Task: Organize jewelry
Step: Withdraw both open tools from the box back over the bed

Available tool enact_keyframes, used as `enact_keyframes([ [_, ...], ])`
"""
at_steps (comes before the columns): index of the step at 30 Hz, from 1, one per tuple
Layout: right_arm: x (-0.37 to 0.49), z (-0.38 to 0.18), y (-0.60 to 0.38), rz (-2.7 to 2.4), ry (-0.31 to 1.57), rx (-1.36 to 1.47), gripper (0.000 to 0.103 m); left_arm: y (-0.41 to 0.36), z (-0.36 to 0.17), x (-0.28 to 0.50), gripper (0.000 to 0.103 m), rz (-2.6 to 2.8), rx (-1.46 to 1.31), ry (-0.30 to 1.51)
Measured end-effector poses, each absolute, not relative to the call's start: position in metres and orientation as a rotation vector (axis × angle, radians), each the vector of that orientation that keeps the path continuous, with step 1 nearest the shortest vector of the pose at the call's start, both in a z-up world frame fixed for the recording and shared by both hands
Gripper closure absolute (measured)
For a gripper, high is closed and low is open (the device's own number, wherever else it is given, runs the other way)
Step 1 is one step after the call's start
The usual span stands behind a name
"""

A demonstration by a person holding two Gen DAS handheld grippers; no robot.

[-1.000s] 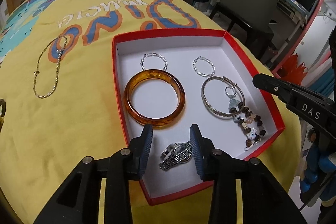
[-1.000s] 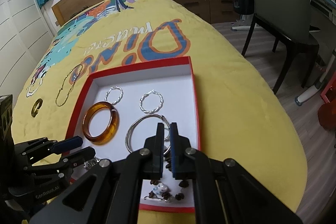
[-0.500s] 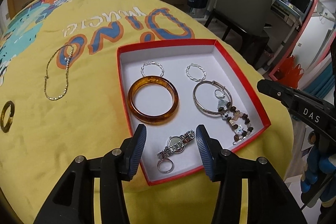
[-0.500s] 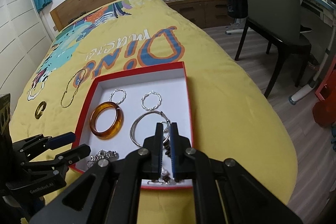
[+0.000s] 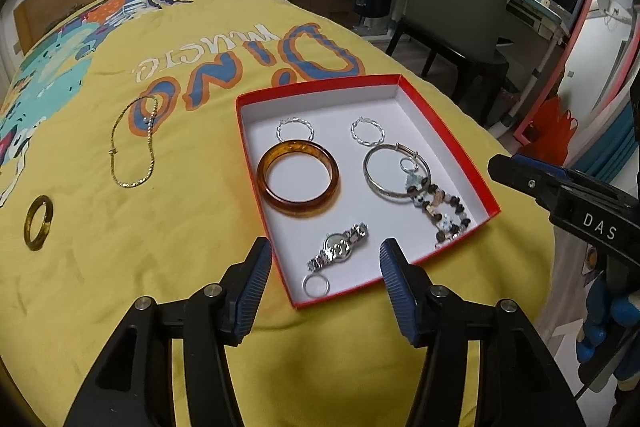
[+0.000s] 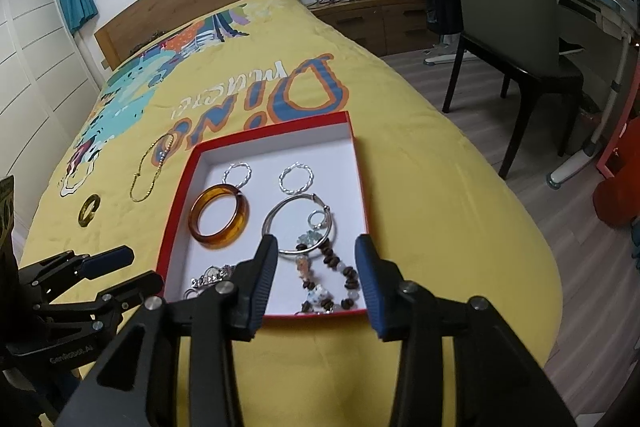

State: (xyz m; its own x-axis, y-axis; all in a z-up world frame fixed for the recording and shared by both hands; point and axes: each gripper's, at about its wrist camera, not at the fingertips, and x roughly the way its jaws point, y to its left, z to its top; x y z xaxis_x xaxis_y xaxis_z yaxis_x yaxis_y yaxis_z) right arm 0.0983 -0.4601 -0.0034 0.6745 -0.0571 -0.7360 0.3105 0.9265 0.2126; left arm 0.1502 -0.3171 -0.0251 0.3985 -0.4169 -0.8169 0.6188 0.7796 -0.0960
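Both my grippers have backed up and away from the red box [image 5: 486, 193] since a sec ago; watch [image 5: 340, 247] & small ring [image 5: 315, 285] now lie free in its near corner. Left gripper [image 5: 325, 269] jaws opening, nothing btwn them; right gripper [image 6: 316, 269] jaws opening too, empty, over the bead bracelet [image 6: 326, 279]. Gold chain [image 5: 134, 143] & yellow ring [image 5: 38, 223] are on the bedspread [image 5: 160, 227], well apart from box. Risks: soft cover lets chain slip or snag on pads; ring may skid off; a low pass could nudge the box.
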Motion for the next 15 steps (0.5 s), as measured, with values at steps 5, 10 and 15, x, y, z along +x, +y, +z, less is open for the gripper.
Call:
enact_keyframes([
  [5, 0.086, 0.003, -0.456, -0.216, 0.790, 0.350, 0.064, -0.309, -0.017, 0.141, 0.045, -0.665, 0.234, 0.935],
  [10, 0.074, 0.009, -0.452, -0.223, 0.773, 0.359, 0.064, -0.302, -0.006, 0.129, 0.045, -0.670, 0.218, 0.899],
  [15, 0.063, 0.015, -0.448, -0.228, 0.765, 0.357, 0.064, -0.299, 0.001, 0.117, 0.045, -0.673, 0.243, 0.898],
])
